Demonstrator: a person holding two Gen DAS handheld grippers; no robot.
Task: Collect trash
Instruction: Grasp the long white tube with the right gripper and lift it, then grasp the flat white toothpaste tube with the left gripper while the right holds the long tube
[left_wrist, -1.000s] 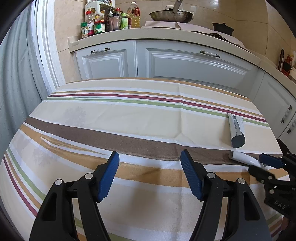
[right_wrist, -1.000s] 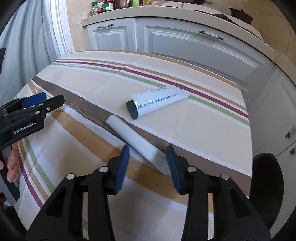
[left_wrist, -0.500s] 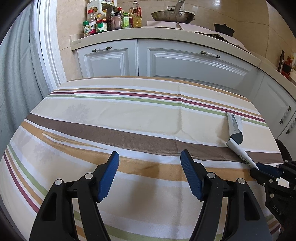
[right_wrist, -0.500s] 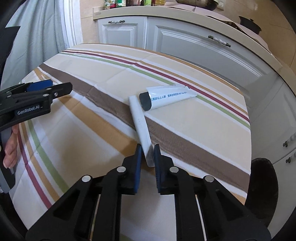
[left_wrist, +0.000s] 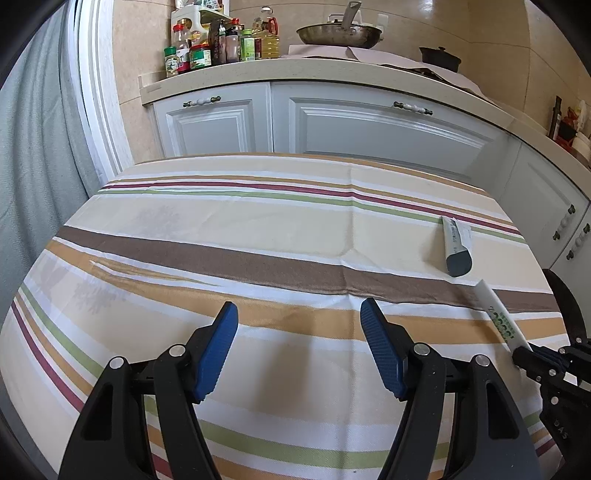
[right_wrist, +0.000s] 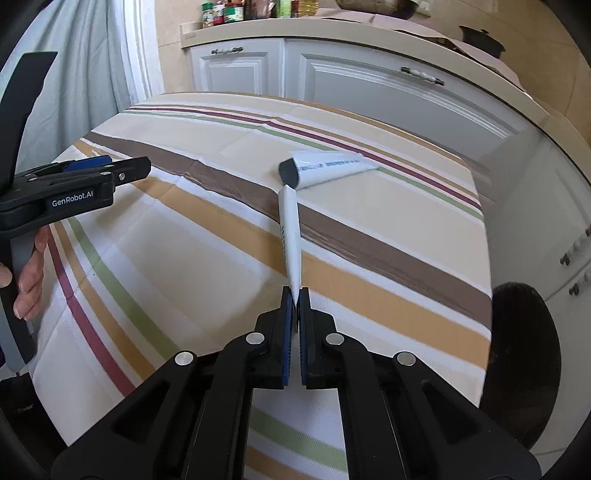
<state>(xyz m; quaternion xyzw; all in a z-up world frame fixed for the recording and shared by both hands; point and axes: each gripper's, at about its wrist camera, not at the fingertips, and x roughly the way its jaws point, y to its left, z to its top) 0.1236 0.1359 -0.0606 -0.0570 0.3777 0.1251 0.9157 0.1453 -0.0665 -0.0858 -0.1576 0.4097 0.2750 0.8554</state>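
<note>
My right gripper (right_wrist: 296, 295) is shut on the near end of a long white flattened tube (right_wrist: 289, 229) with green print and holds it lifted above the striped tablecloth (right_wrist: 184, 258). It also shows in the left wrist view (left_wrist: 498, 317), held by the right gripper (left_wrist: 524, 354). A second white tube with a dark cap (right_wrist: 325, 168) lies on the cloth just beyond it; it shows in the left wrist view (left_wrist: 456, 247) too. My left gripper (left_wrist: 299, 343) is open and empty above the cloth, seen at the left of the right wrist view (right_wrist: 129, 170).
White kitchen cabinets (left_wrist: 369, 125) and a counter with bottles (left_wrist: 221, 40) and a wok (left_wrist: 338, 33) stand behind the table. A dark round bin (right_wrist: 517, 362) sits off the table's right edge. A grey curtain (left_wrist: 33, 147) hangs at left.
My right gripper closed on the long white tube's near end and lifted it, swinging it to point away. The left gripper stayed open and drew back slightly.
</note>
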